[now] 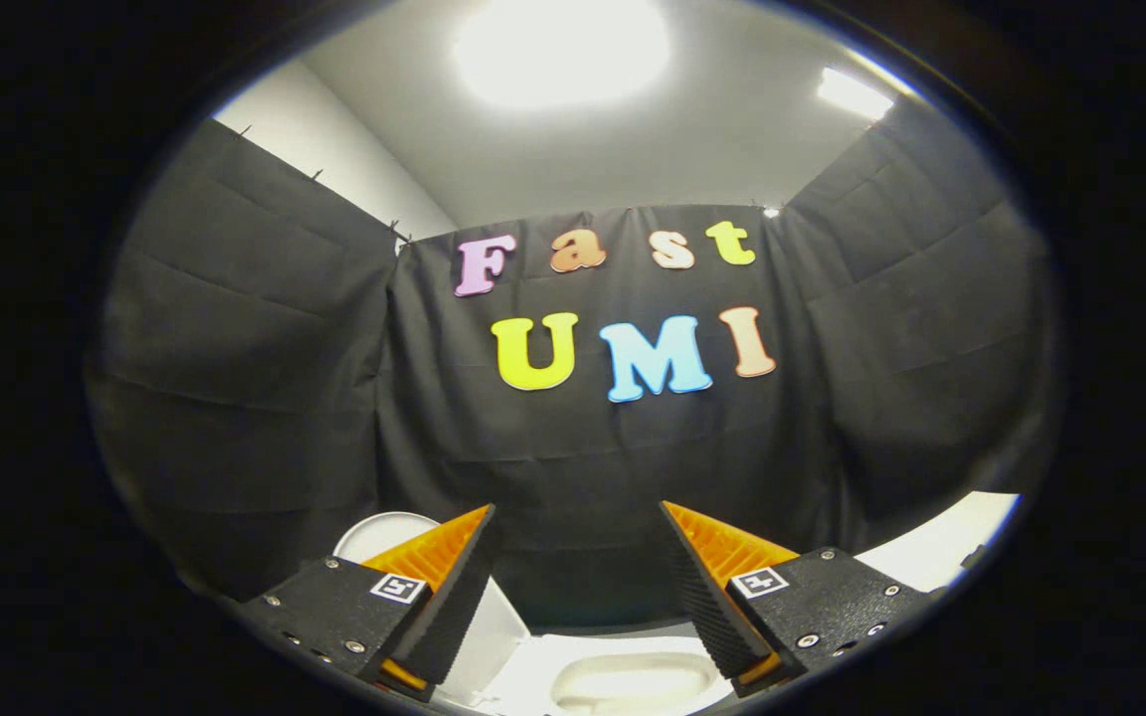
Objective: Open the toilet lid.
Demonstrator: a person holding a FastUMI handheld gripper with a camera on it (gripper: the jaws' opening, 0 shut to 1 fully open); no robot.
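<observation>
tool (578, 517) fingers spread wide, empty, above toilet (633, 676), lid (389, 532) raised.

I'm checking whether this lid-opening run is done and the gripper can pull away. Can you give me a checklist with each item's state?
1. Toilet lid raised, standing beside one finger: ok.
2. Bowl exposed below, between the fingers: ok.
3. Gripper open, fingers holding nothing: ok.
4. Fingers off the lid: cannot tell; one finger overlaps it.
5. Lid resting stably against something behind: cannot tell.
</observation>
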